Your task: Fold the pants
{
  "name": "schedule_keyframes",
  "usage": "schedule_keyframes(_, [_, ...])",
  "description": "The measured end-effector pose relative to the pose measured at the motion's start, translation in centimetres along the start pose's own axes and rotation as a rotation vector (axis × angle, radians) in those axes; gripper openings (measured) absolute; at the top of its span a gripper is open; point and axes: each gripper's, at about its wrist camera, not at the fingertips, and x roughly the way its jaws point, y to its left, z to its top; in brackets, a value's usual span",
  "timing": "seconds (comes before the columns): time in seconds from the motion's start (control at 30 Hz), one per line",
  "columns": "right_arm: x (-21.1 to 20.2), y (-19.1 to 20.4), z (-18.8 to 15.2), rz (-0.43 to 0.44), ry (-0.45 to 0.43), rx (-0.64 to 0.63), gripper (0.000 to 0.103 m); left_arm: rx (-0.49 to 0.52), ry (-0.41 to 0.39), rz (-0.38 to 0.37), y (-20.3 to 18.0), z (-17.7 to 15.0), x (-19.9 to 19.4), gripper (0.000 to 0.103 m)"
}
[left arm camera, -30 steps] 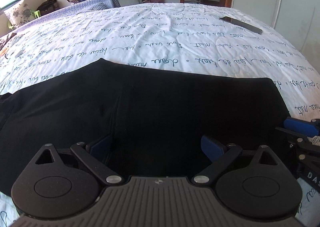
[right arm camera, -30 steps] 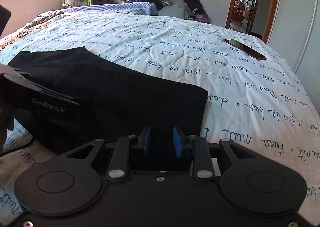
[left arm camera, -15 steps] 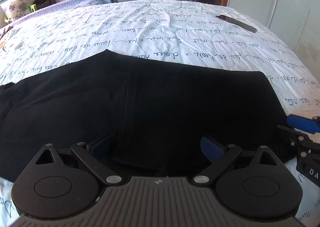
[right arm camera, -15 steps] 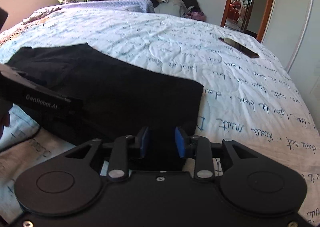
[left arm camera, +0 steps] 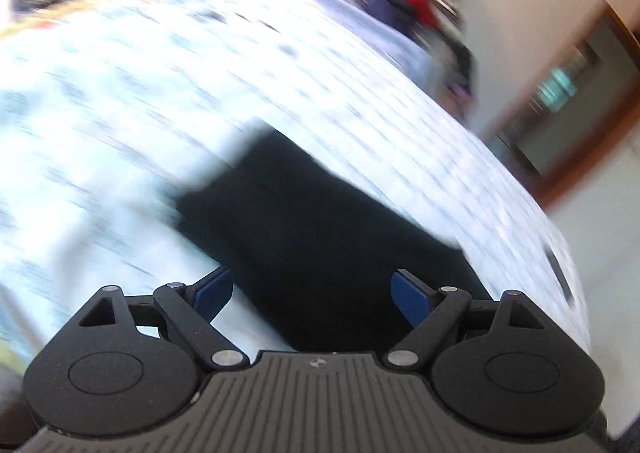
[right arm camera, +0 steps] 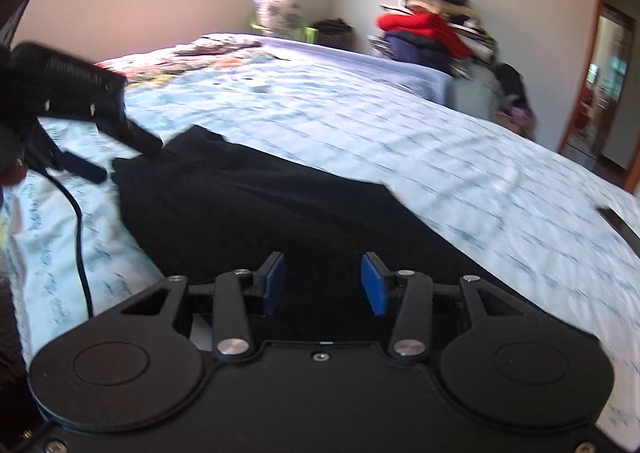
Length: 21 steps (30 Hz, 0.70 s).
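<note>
- While the left view is blurred, we see the left gripper [left arm camera: 312, 291] wide, its jaws closing, nothing pinched; the pants [left arm camera: 320, 229] lie flat on the bed [left arm camera: 100, 93] ahead. We should slow down before we grip.
- In the right view, the right gripper [right arm camera: 323, 283] is opening and empty above the pants [right arm camera: 260, 213]. We should take one edge cleanly.

Home bedroom; quilted bed [right arm camera: 400, 125], clothes heap [right arm camera: 432, 33]

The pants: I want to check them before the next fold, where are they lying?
In both wrist views the black pants lie flat on the white quilt, straight ahead of each claw.
</note>
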Motion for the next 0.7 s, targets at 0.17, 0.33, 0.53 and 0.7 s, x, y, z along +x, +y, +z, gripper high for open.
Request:
schedule_keyframes(0.17, [3.8,5.7,2.6,0.089,-0.03,-0.105,0.044,-0.152,-0.306,0.374,7.7,6.0,-6.2,0.096])
schedule_keyframes(0.33, [6.9,12.8,4.0,0.127,-0.055,-0.307,0.044,0.094,-0.307,0.514,7.4,8.6,-5.0,0.103])
schedule_keyframes(0.53, [10.7,19.1,3.4,0.057,-0.037,-0.613,0.044,0.124,0.006,0.156,6.7,6.3,2.3,0.1])
schedule_keyframes(0.7, [12.2,21.6,2.1,-0.04,-0.054,-0.849,0.044,0.1,0.089,0.103,7.3,5.3,5.3,0.1])
